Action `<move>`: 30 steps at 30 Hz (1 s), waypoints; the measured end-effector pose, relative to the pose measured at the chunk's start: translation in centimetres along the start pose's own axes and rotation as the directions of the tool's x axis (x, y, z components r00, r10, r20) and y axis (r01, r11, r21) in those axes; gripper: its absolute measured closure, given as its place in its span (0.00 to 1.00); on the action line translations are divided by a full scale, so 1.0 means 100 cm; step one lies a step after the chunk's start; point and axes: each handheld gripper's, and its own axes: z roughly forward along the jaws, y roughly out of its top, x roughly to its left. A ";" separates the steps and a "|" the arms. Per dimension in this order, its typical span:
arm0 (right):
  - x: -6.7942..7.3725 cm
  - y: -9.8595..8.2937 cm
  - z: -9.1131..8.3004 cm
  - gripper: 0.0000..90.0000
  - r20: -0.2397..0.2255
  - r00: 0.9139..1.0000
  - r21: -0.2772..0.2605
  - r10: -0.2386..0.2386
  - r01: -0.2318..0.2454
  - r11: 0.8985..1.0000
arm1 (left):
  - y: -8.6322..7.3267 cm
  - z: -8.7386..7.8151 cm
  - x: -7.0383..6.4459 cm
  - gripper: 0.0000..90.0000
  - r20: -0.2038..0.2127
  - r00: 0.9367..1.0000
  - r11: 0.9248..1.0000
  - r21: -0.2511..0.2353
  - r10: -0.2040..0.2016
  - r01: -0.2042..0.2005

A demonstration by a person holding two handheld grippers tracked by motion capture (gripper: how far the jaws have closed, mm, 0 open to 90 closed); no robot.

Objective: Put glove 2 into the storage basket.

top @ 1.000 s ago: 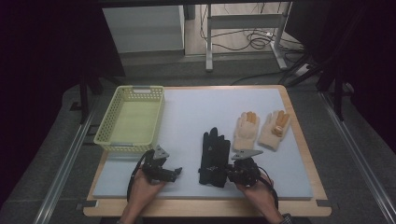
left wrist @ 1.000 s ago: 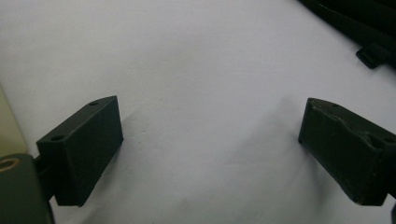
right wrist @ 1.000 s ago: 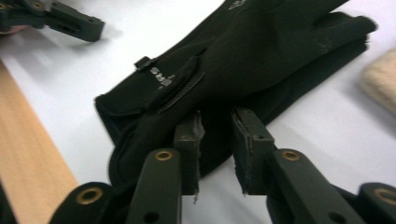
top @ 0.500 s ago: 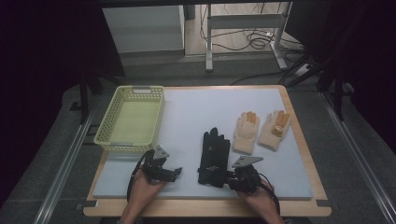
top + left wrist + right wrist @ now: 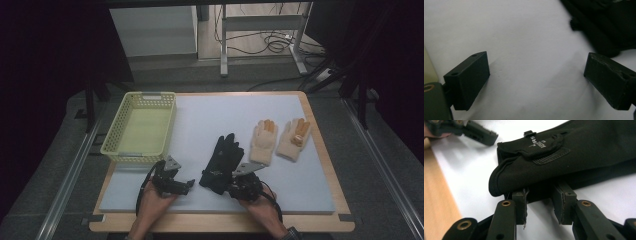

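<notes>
A pair of black gloves (image 5: 222, 160) lies stacked at the middle of the white mat (image 5: 220, 112), cuffs toward me. My right gripper (image 5: 232, 187) is at the near cuff. In the right gripper view its jaws have closed in on the edge of the lower black glove's cuff (image 5: 579, 152), with fabric pinched between them at the right gripper (image 5: 540, 195). My left gripper (image 5: 189, 183) rests low on the mat just left of the gloves. It is the left gripper (image 5: 536, 77) with jaws wide apart and bare mat between them; the black glove (image 5: 604, 27) lies off to its upper right.
Two beige gloves (image 5: 263, 140) (image 5: 295, 137) lie side by side right of the black pair. A yellow mesh basket (image 5: 120, 150) stands at the mat's left side with nothing inside. The wooden table edge (image 5: 220, 222) runs along the front. The left gripper (image 5: 477, 132) shows beyond the cuff.
My right gripper has slid a little left, up to the black glove's cuff, and its jaws have closed on it. The left gripper has stayed put.
</notes>
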 end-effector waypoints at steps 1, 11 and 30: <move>0.001 0.005 0.007 0.71 0.014 1.000 -0.006 -0.015 0.015 1.000 | 0.000 0.000 0.000 0.07 -0.001 1.000 1.000 0.000 -0.002 0.002; 0.001 0.025 0.032 0.64 0.049 0.996 -0.027 -0.070 0.071 0.997 | 0.000 0.000 0.000 0.07 -0.001 1.000 1.000 0.000 -0.003 0.003; -0.040 -0.006 -0.024 0.42 0.133 0.991 -0.024 -0.027 0.031 0.999 | 0.000 0.000 -0.001 0.06 -0.007 1.000 1.000 0.003 -0.001 0.001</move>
